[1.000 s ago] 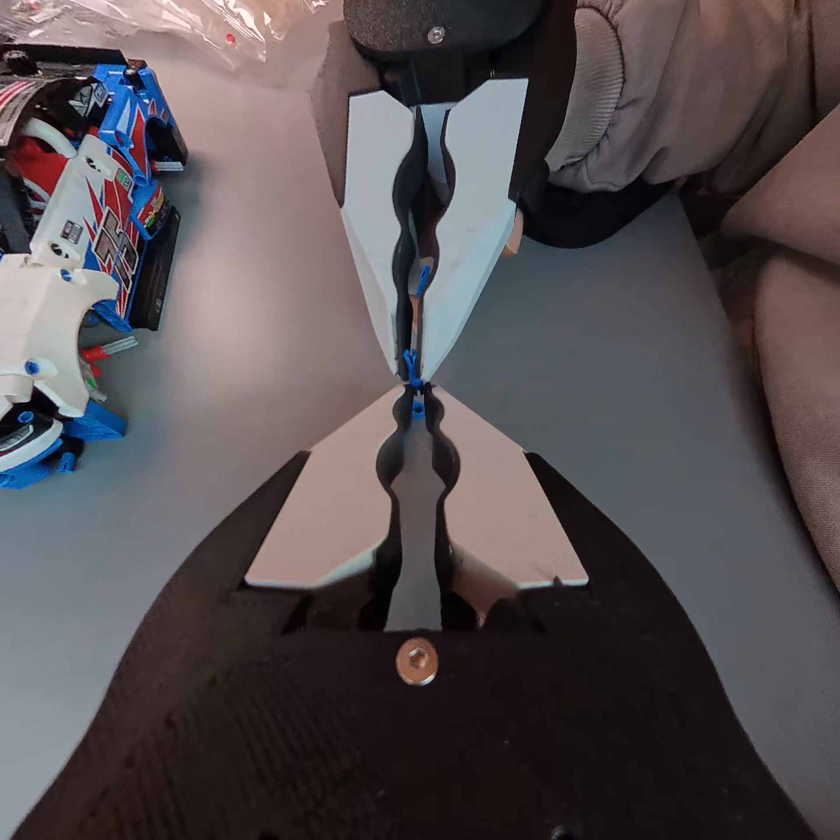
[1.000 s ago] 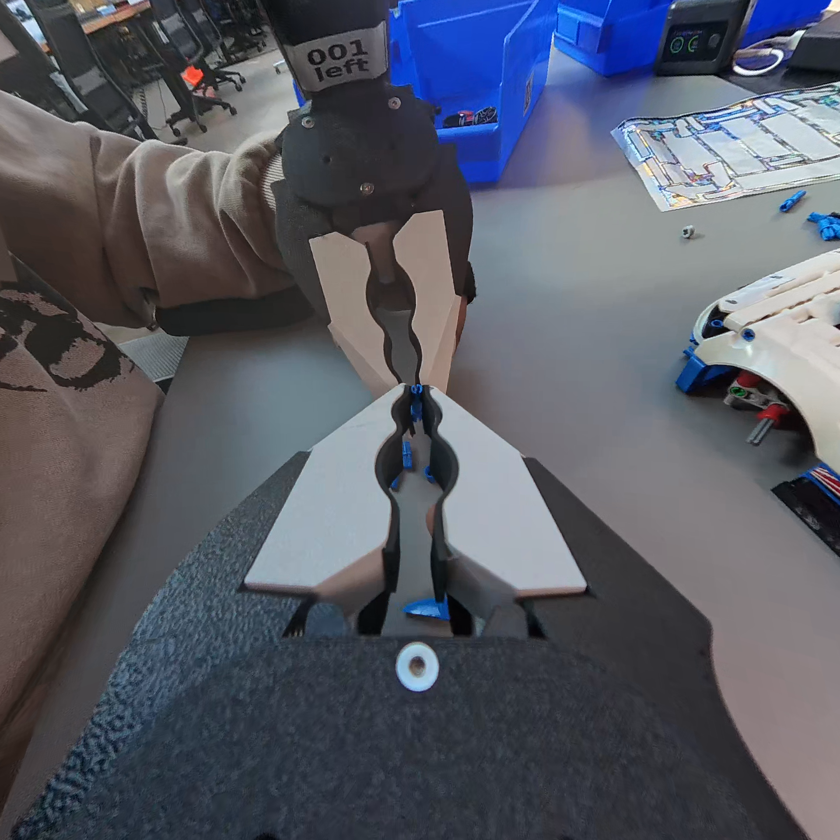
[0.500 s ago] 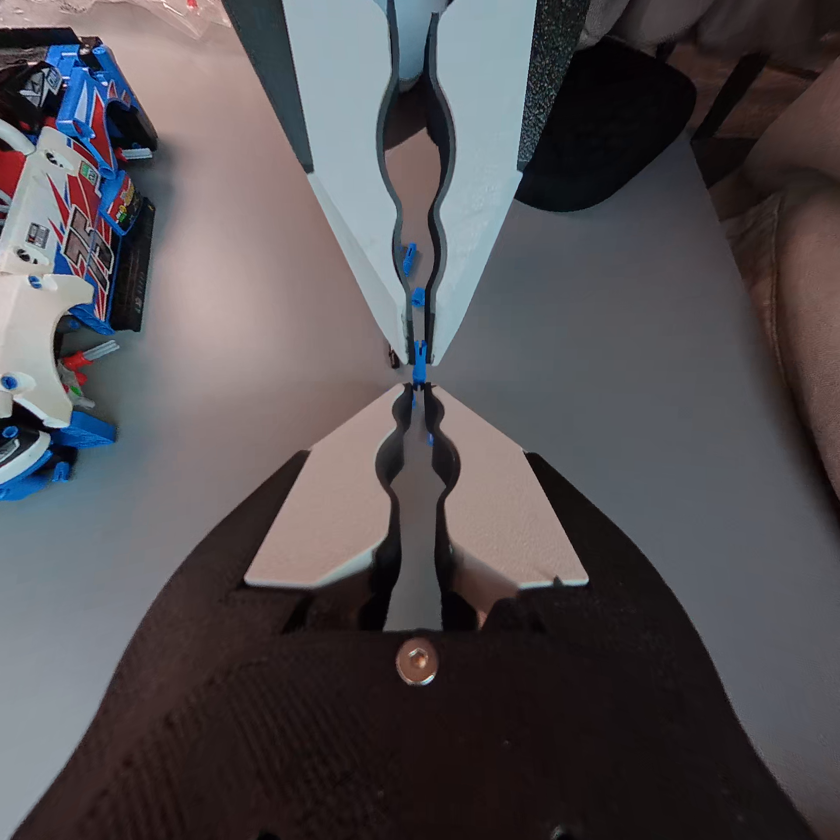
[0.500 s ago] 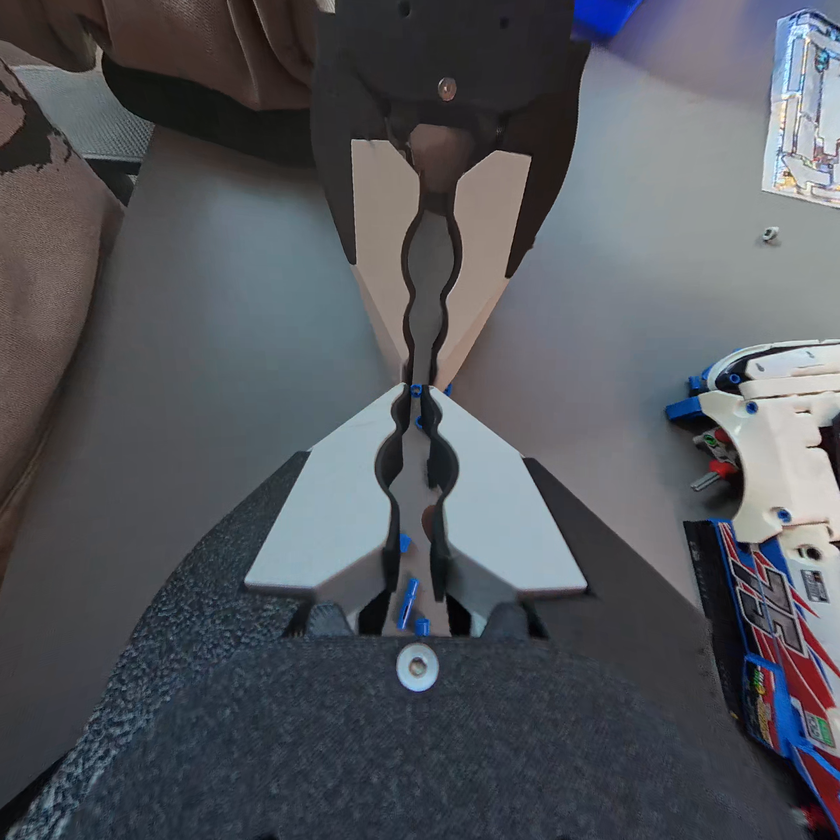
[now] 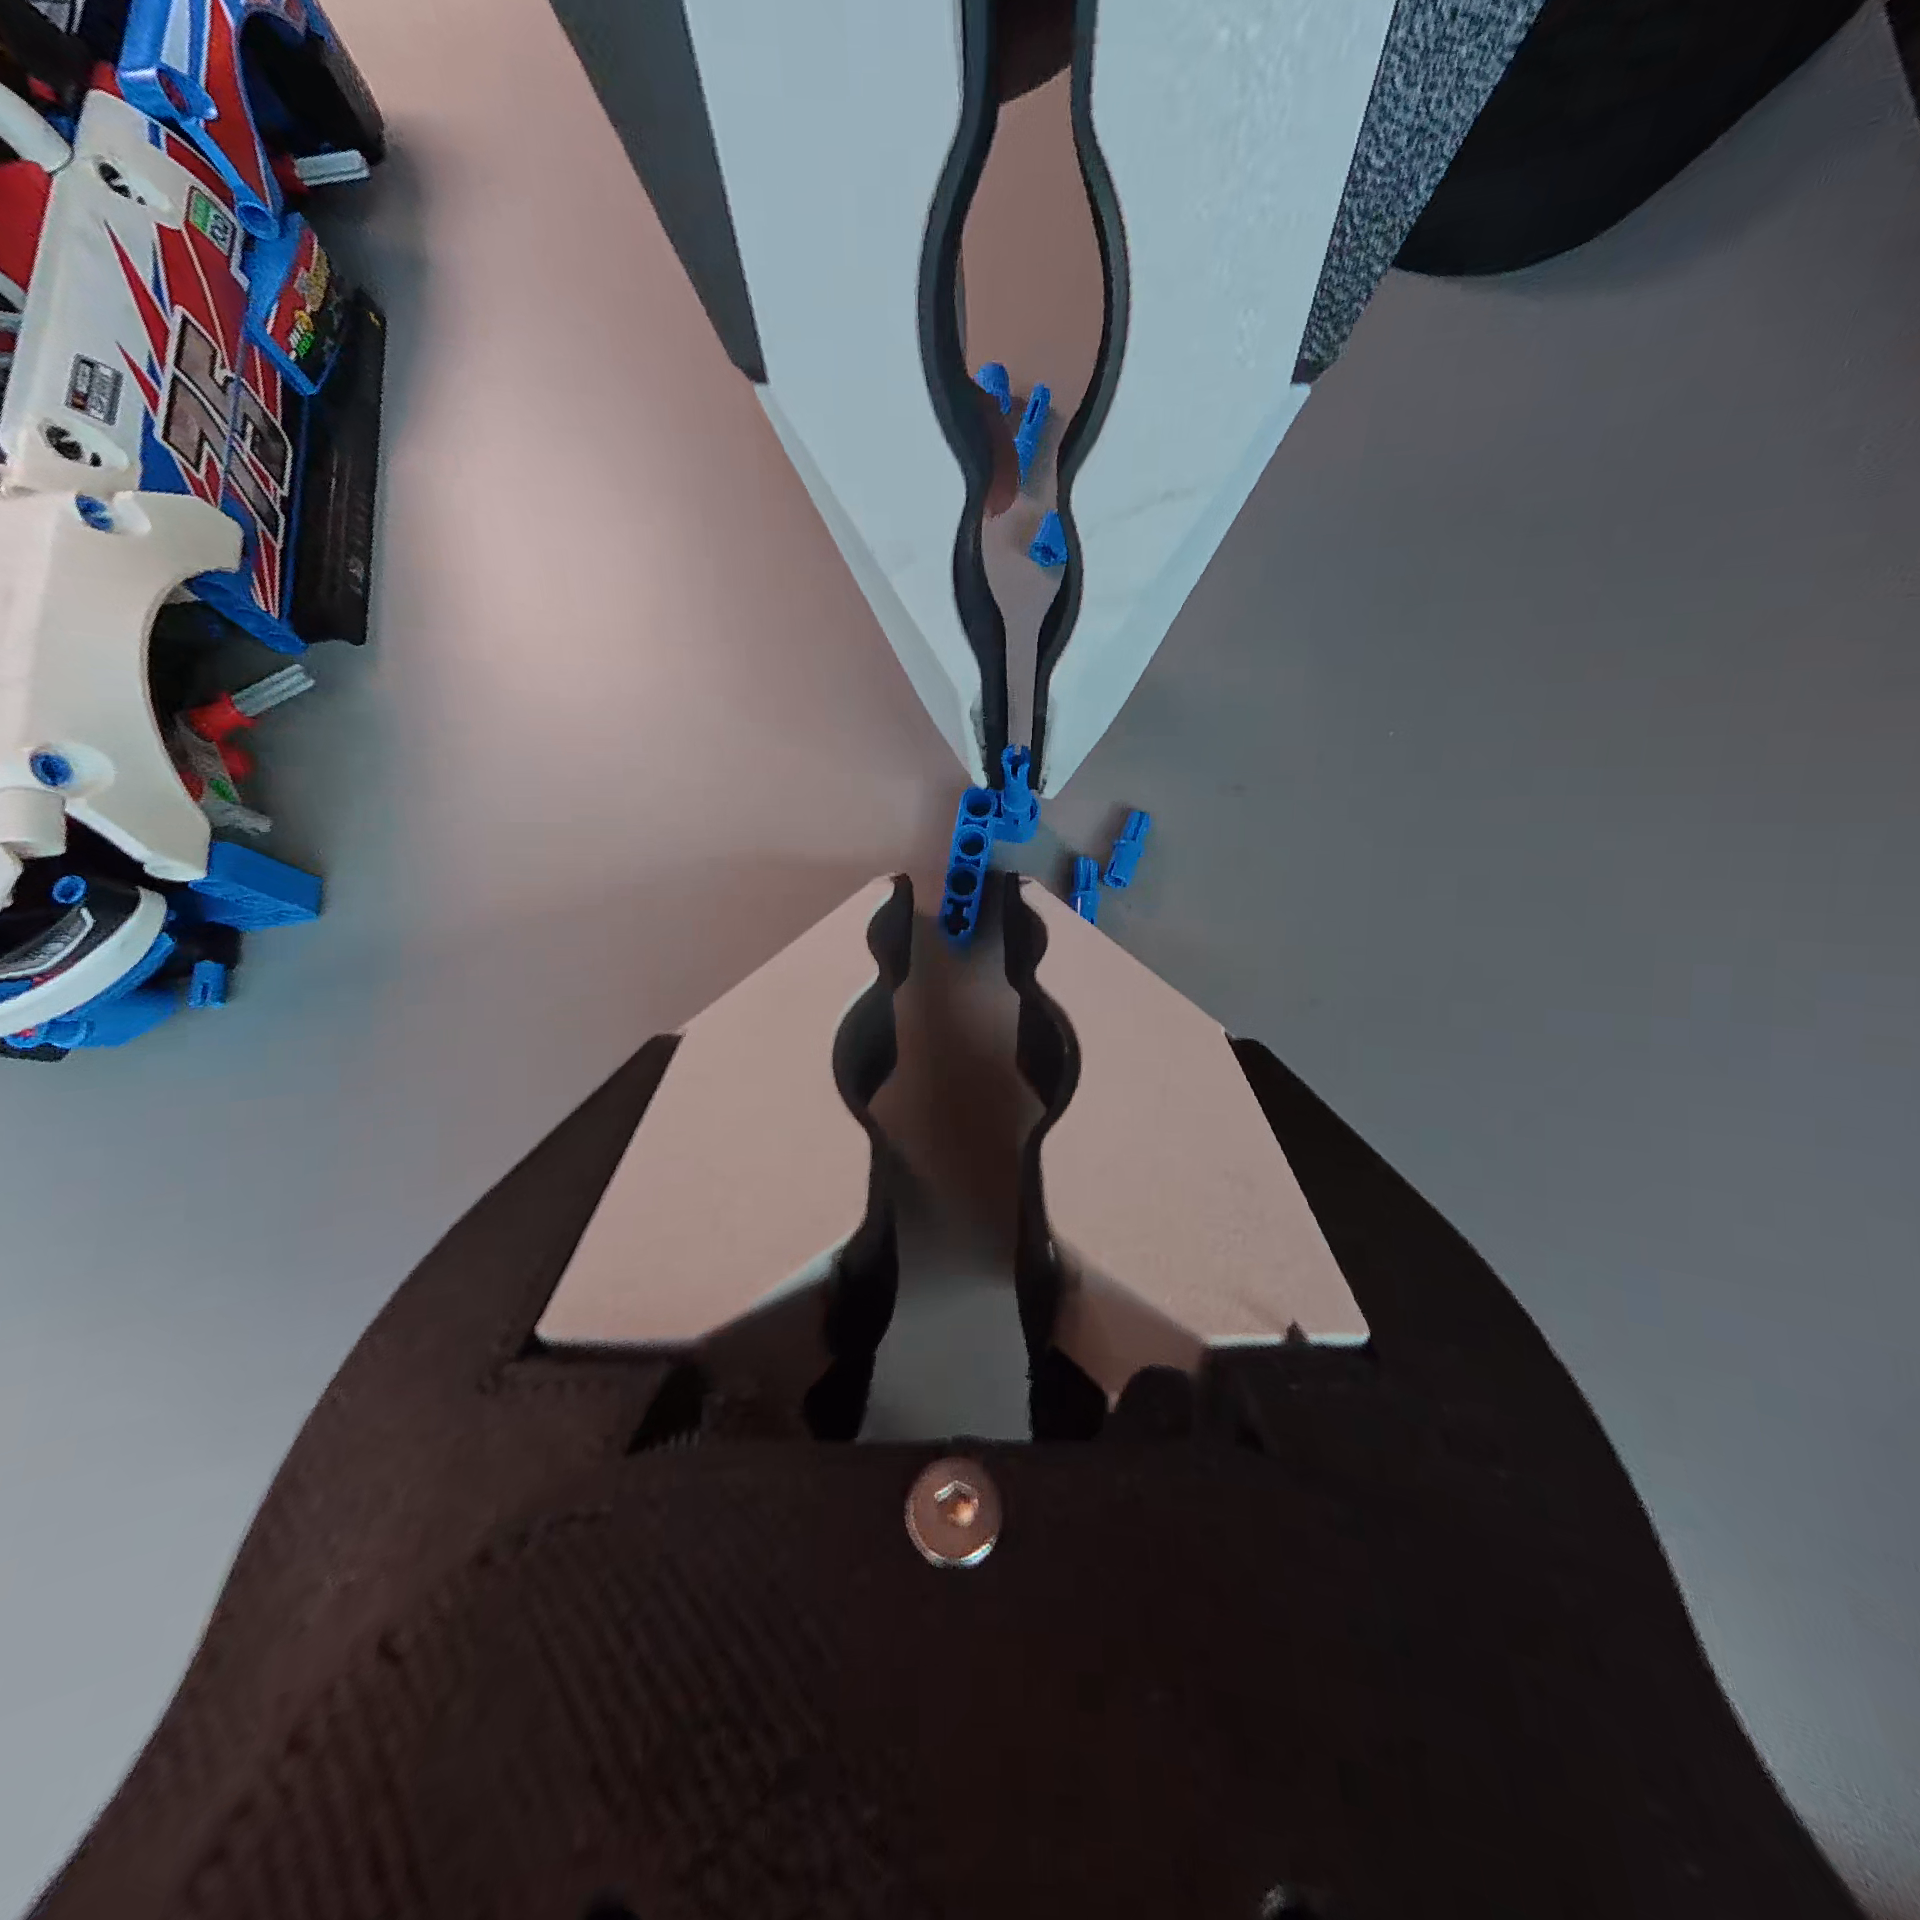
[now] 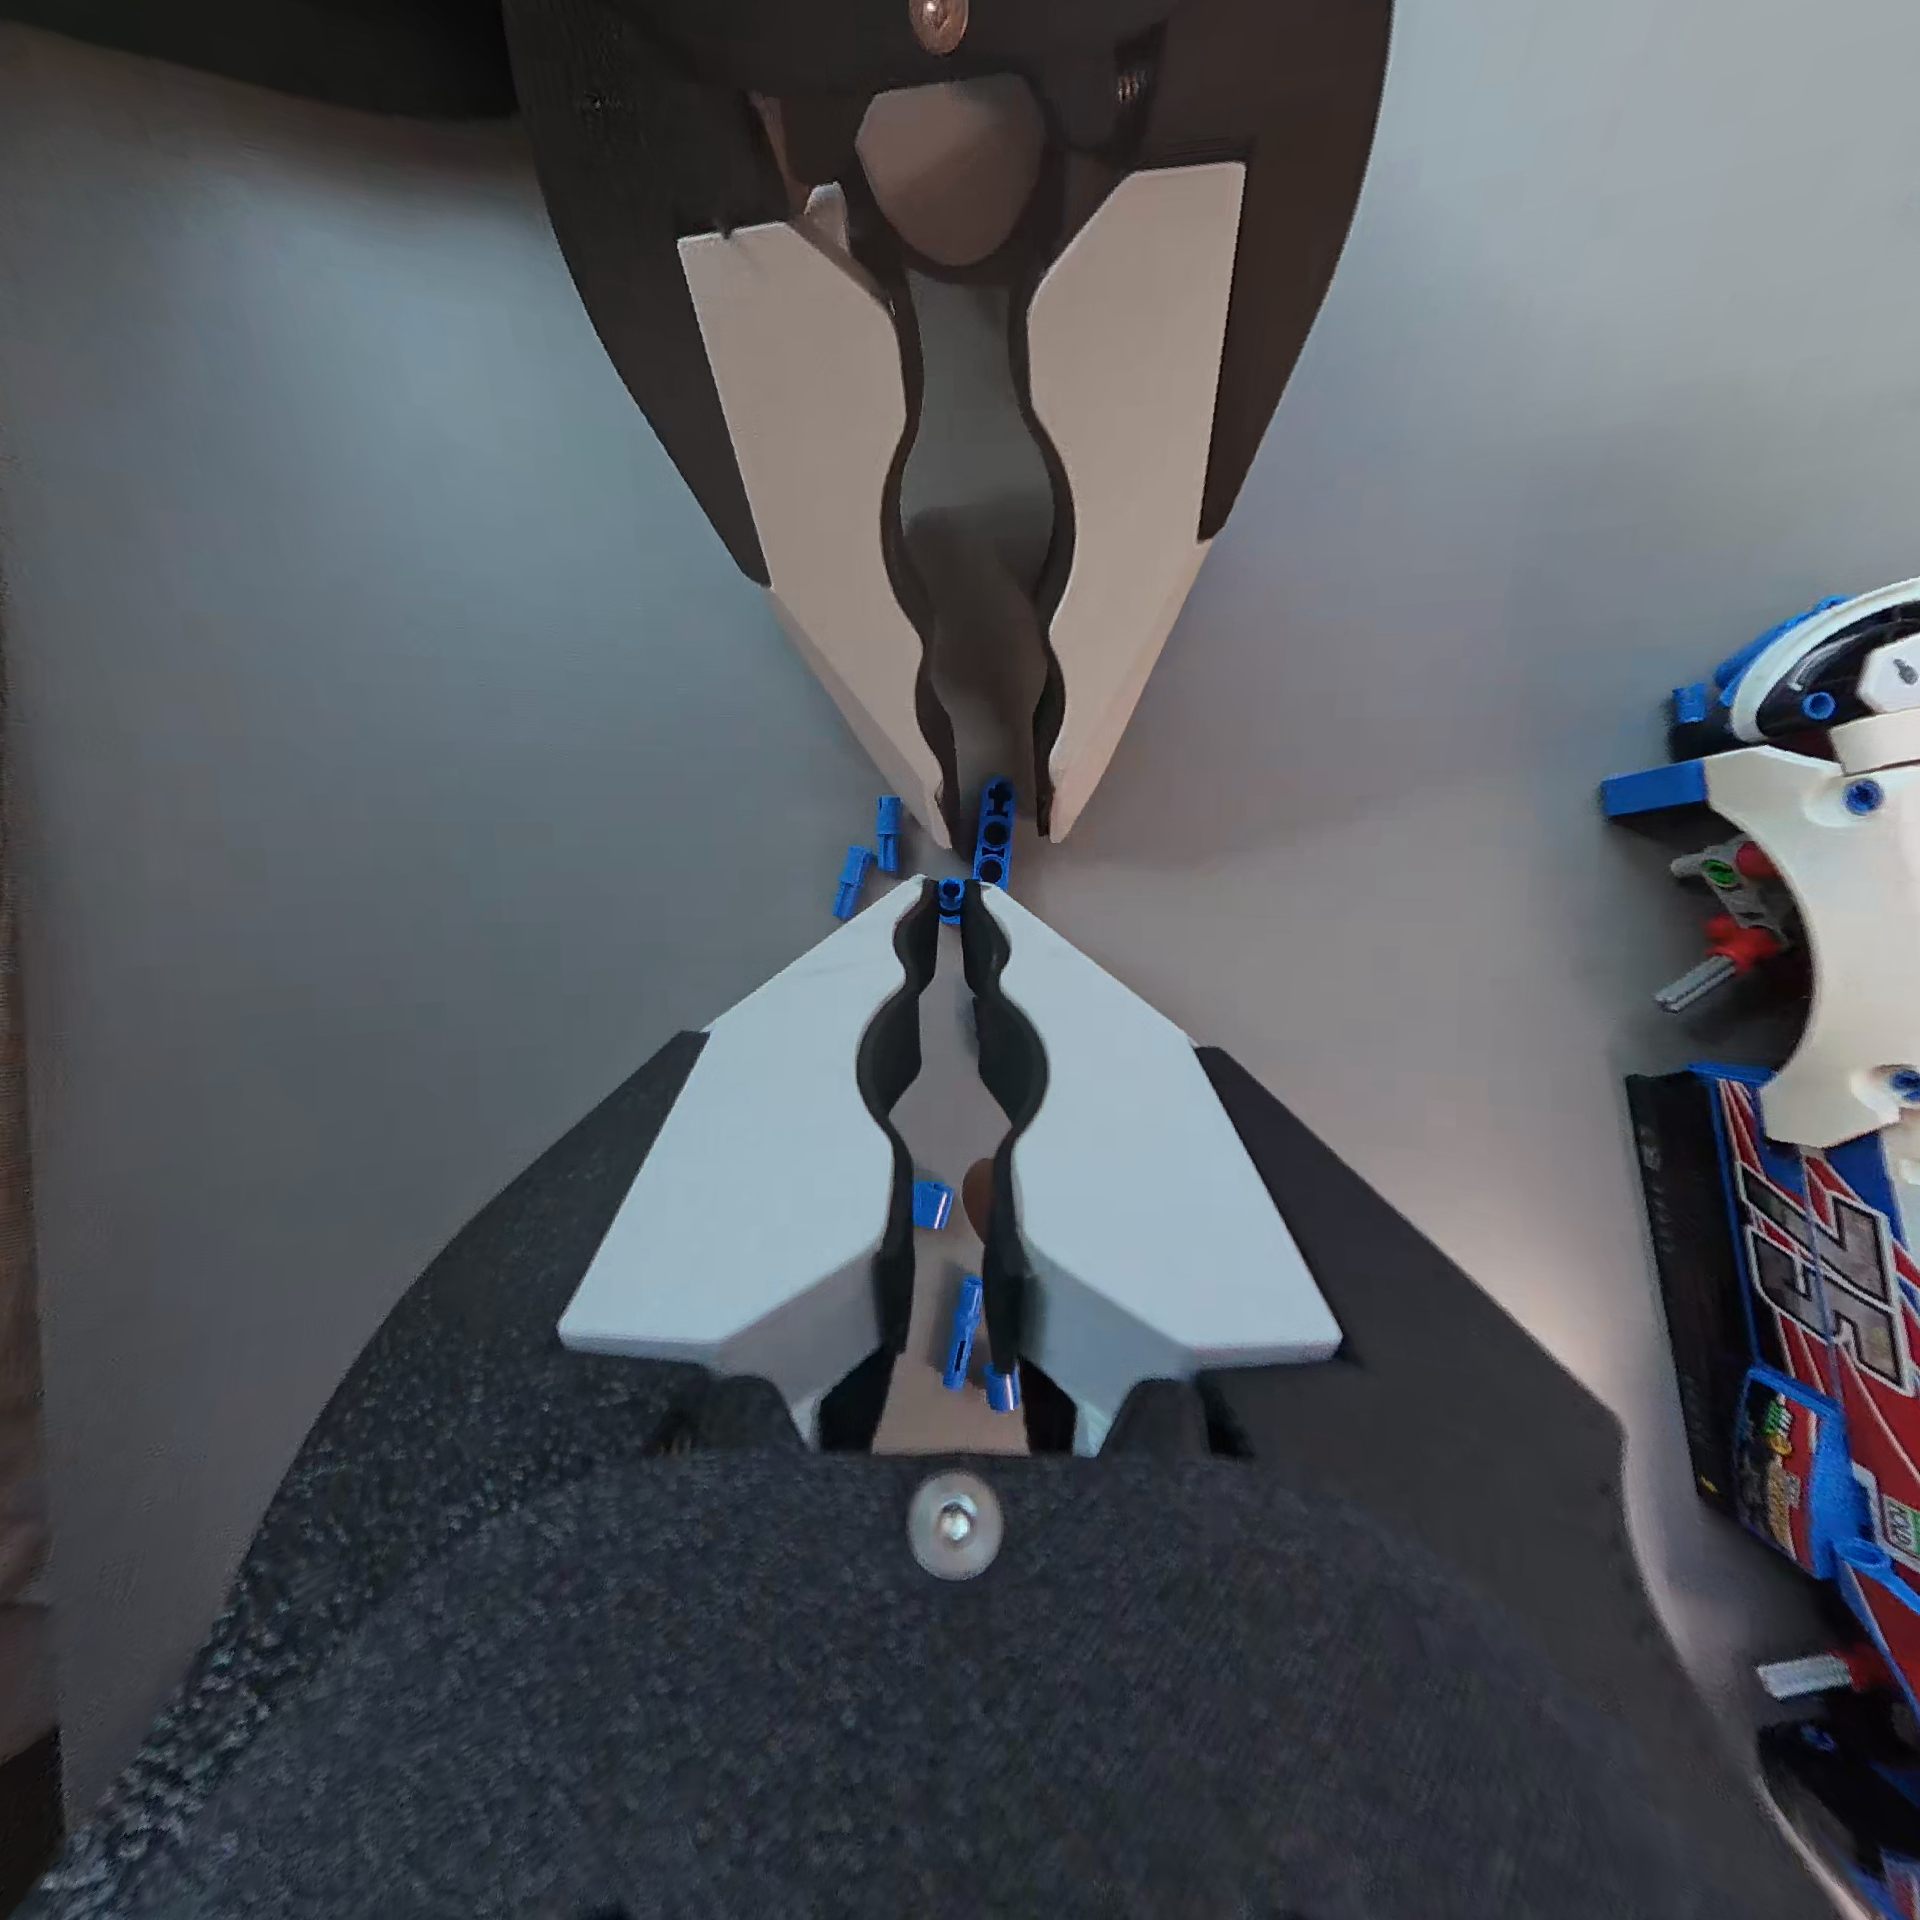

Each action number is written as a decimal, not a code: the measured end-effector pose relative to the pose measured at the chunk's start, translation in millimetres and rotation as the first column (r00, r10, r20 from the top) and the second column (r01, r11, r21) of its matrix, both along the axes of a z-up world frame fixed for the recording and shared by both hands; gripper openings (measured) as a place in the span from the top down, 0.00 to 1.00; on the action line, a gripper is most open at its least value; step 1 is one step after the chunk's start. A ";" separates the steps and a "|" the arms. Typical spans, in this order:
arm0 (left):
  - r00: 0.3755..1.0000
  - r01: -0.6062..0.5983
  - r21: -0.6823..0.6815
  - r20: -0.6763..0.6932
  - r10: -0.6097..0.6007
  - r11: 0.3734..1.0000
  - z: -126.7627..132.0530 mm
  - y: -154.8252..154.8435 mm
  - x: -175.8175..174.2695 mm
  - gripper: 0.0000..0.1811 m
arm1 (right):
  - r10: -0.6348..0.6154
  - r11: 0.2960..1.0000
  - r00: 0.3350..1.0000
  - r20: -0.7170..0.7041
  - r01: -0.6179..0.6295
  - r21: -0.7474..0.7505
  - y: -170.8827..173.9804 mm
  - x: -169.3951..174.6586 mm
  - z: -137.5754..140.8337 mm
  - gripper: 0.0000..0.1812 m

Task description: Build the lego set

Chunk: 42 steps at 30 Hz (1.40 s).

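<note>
A short blue beam with holes (image 5: 966, 873) lies between the tips of my left gripper (image 5: 956, 883), whose fingers stand a little apart and do not touch it. My right gripper (image 5: 1013, 764) comes in from the top and is shut on a small blue pin (image 5: 1018, 795) that sits in the beam's far end. In the right wrist view my right gripper (image 6: 951, 896) pinches the pin (image 6: 951, 899), with the beam (image 6: 992, 831) between the spread tips of the left gripper (image 6: 995, 826). Both grippers point down at the grey table (image 5: 1558, 831). I cannot tell whether the beam rests on it.
Loose blue pins (image 5: 1127, 847) lie beside the tips, and more (image 5: 1031, 416) show under the right gripper; they also show in the right wrist view (image 6: 854, 878). A partly built white, blue and red race car (image 5: 156, 520) lies at the left, and at the right in the right wrist view (image 6: 1818, 1039). My two grippers' fingertips are within a few centimetres of each other.
My left gripper has opened off the beam. Both grippers have tipped down closer to the table, tips still meeting. The right gripper stays shut on the pin.
</note>
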State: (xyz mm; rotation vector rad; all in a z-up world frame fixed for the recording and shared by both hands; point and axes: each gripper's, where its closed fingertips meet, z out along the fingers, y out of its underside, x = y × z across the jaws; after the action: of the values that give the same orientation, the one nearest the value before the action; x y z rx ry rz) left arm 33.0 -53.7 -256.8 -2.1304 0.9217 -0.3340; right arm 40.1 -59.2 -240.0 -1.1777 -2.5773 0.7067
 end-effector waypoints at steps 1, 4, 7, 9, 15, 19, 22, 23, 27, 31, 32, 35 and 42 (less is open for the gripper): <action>1.000 0.002 0.002 -0.004 -0.002 1.000 -0.1 0.2 0.9 0.92 | -0.005 1.000 1.000 -0.001 0.005 0.003 0.2 0.3 0.0 0.99; 1.000 0.008 0.010 -0.018 -0.007 1.000 -0.6 0.6 2.8 0.96 | -0.024 1.000 1.000 0.000 0.024 -0.004 0.5 1.1 -0.2 0.99; 0.999 0.009 0.017 -0.031 -0.009 1.000 -0.8 0.8 3.4 0.97 | -0.039 0.999 0.999 -0.002 0.039 -0.006 1.8 1.9 -0.3 0.99; 0.999 0.012 0.016 -0.034 -0.011 1.000 -0.9 0.6 3.5 0.97 | -0.053 0.998 0.999 -0.002 0.053 -0.014 2.4 2.3 -0.5 0.99; 0.999 0.011 0.012 -0.033 -0.011 1.000 -1.1 0.6 3.8 0.97 | -0.067 0.998 0.998 -0.005 0.067 -0.015 4.2 3.2 -1.3 0.99; 0.999 0.010 0.013 -0.036 -0.010 1.000 -1.2 0.6 3.7 0.97 | -0.046 0.999 0.998 -0.031 0.047 0.004 2.3 0.6 -1.9 0.99; 0.999 0.011 0.016 -0.039 -0.010 1.000 -1.3 0.6 3.7 0.97 | -0.057 0.998 0.997 -0.057 0.055 -0.032 3.7 0.9 -1.5 0.99; 0.999 0.011 0.018 -0.041 -0.010 1.000 -1.3 0.7 3.6 0.97 | -0.069 0.996 0.995 -0.072 0.065 -0.057 3.9 0.9 -1.2 0.99; 0.999 0.004 0.009 -0.039 -0.004 1.000 -1.4 0.7 3.5 0.97 | -0.182 0.966 0.977 -0.111 0.156 -0.206 5.7 0.6 -0.8 0.99; 0.999 -0.010 -0.001 -0.036 0.010 1.000 -1.4 1.0 3.3 0.97 | -0.252 0.950 0.947 -0.198 0.203 -0.236 6.0 0.9 -0.3 0.99; 0.999 -0.015 -0.003 -0.036 0.015 1.000 -1.4 1.0 3.4 0.97 | -0.256 0.952 0.942 -0.218 0.205 -0.229 6.3 2.0 -0.3 0.99; 0.999 -0.023 -0.010 -0.032 0.023 1.000 -1.3 1.1 3.5 0.97 | -0.209 0.974 0.940 -0.270 0.175 -0.146 5.8 4.4 -1.4 0.99; 0.999 -0.028 -0.008 -0.034 0.028 1.000 -1.2 0.9 3.4 0.97 | -0.064 0.998 0.992 -0.111 0.062 -0.026 5.1 2.6 -8.7 0.99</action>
State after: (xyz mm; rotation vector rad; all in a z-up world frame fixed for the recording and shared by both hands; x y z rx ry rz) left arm 36.4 -52.9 -258.1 -2.1603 0.9106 -0.2892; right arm 42.7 -54.1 -248.6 -1.1852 -2.4362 0.7672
